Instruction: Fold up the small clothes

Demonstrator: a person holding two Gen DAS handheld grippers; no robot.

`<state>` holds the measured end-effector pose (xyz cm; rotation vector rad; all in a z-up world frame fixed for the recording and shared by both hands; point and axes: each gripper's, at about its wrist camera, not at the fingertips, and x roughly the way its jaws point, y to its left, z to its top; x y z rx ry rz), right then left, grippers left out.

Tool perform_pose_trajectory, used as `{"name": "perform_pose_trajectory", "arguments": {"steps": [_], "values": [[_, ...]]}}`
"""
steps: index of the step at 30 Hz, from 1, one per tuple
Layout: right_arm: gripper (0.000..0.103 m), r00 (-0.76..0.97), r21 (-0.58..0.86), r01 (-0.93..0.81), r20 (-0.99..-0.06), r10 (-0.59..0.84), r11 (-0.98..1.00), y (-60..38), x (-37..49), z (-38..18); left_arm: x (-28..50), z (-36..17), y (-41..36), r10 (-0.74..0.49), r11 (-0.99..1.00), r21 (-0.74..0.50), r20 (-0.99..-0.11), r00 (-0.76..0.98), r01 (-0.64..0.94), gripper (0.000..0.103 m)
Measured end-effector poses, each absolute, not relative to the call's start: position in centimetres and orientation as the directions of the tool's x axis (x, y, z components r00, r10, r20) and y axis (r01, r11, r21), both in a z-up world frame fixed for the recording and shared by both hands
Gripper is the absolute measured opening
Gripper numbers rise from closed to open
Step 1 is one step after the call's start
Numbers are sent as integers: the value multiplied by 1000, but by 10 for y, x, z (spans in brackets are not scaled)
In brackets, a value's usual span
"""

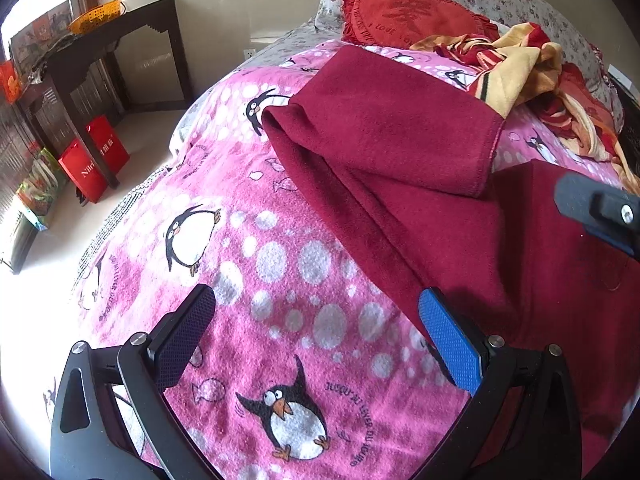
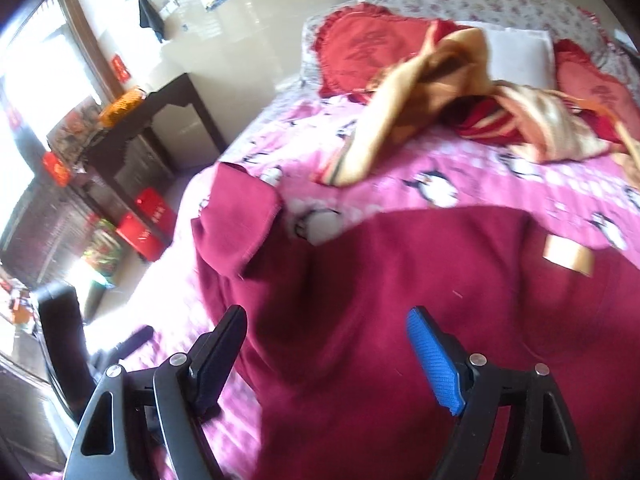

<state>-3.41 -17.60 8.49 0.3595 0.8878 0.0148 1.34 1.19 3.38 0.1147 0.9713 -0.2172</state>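
A dark red garment (image 1: pixel 384 152) lies on the pink penguin blanket (image 1: pixel 248 264), with one sleeve folded across its body. It fills the lower middle of the right wrist view (image 2: pixel 420 300), where a tan label (image 2: pixel 568 258) shows at its right edge. My left gripper (image 1: pixel 316 316) is open and empty above the blanket, its blue finger (image 1: pixel 448 340) at the garment's left edge. My right gripper (image 2: pixel 326 340) is open and empty just above the garment. Part of the right gripper shows at the right of the left wrist view (image 1: pixel 600 208).
A crumpled yellow and red cloth (image 1: pixel 532 64) and red heart cushions (image 1: pixel 400 12) lie at the bed's head. A dark wooden table (image 1: pixel 108 52) with a yellow basket (image 1: pixel 96 16) and red bags (image 1: pixel 94 160) stand left of the bed. The right wrist view is blurred.
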Motion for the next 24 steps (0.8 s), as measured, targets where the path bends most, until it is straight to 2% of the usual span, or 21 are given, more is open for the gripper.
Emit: {"name": "perform_pose_trajectory", "arguments": {"steps": [7, 8, 10, 11, 12, 16, 20, 24], "values": [[81, 607, 466, 88, -726, 323, 881, -154, 35, 64, 23, 20, 14, -117, 975, 5, -841, 527, 224, 102], [79, 600, 484, 79, -721, 346, 871, -149, 45, 60, 22, 20, 13, -112, 974, 14, -839, 533, 227, 102], [55, 594, 486, 69, -722, 356, 871, -141, 56, 54, 23, 19, 11, -104, 972, 29, -836, 539, 233, 102], [28, 593, 493, 56, -716, 368, 868, -137, 61, 53, 23, 19, 10, -103, 972, 32, -835, 540, 234, 102], [11, 592, 496, 59, -716, 369, 867, -137, 63, 54, 23, 18, 10, -104, 972, 31, -835, 541, 234, 102], [5, 663, 483, 35, -667, 341, 875, -141, 50, 90, 22, 18, 11, -101, 971, 36, -833, 544, 235, 102], [5, 731, 469, -11, -599, 327, 883, -164, 5, 147, 17, 21, 9, -98, 973, 35, -832, 546, 227, 102], [5, 778, 451, 15, -566, 273, 892, -202, -40, 186, 5, 26, 10, -110, 972, 25, -828, 550, 233, 102]]}}
